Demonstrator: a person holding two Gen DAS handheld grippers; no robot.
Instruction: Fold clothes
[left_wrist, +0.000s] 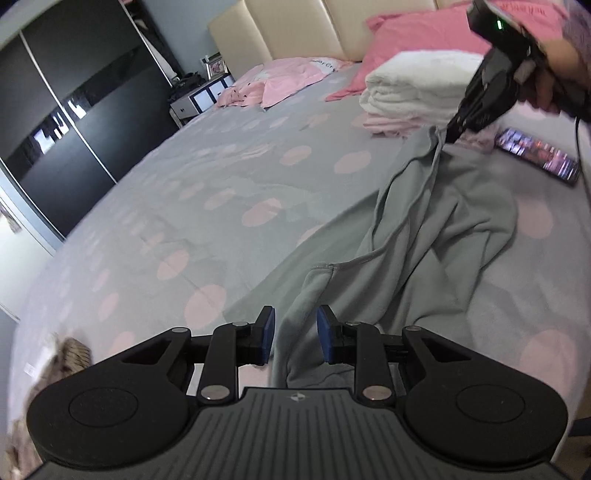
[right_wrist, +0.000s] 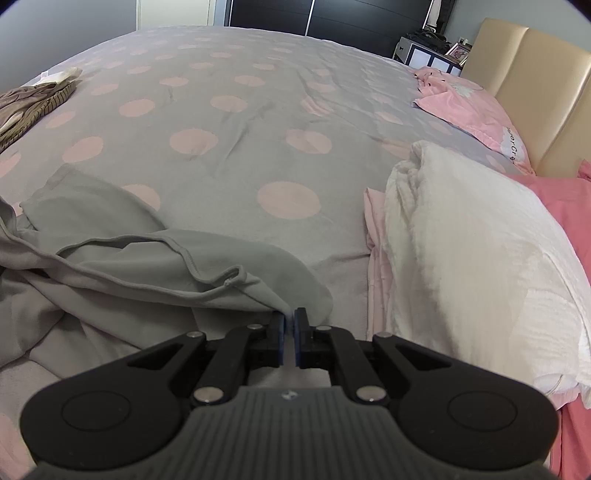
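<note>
A grey garment lies crumpled on the spotted bed cover. In the left wrist view, my right gripper pinches one end of it and holds that end raised off the bed, a hand around its handle. In the right wrist view the same gripper has its jaws nearly together on the garment's hemmed edge. My left gripper stands over the near end of the garment. A fold of grey cloth runs between its blue pads, with a gap left at the pad.
A folded white towel rests on folded pink cloth near the pink pillows. A lit phone lies to the right. Brown striped clothes sit at the bed's far corner. A dark wardrobe stands beyond the bed.
</note>
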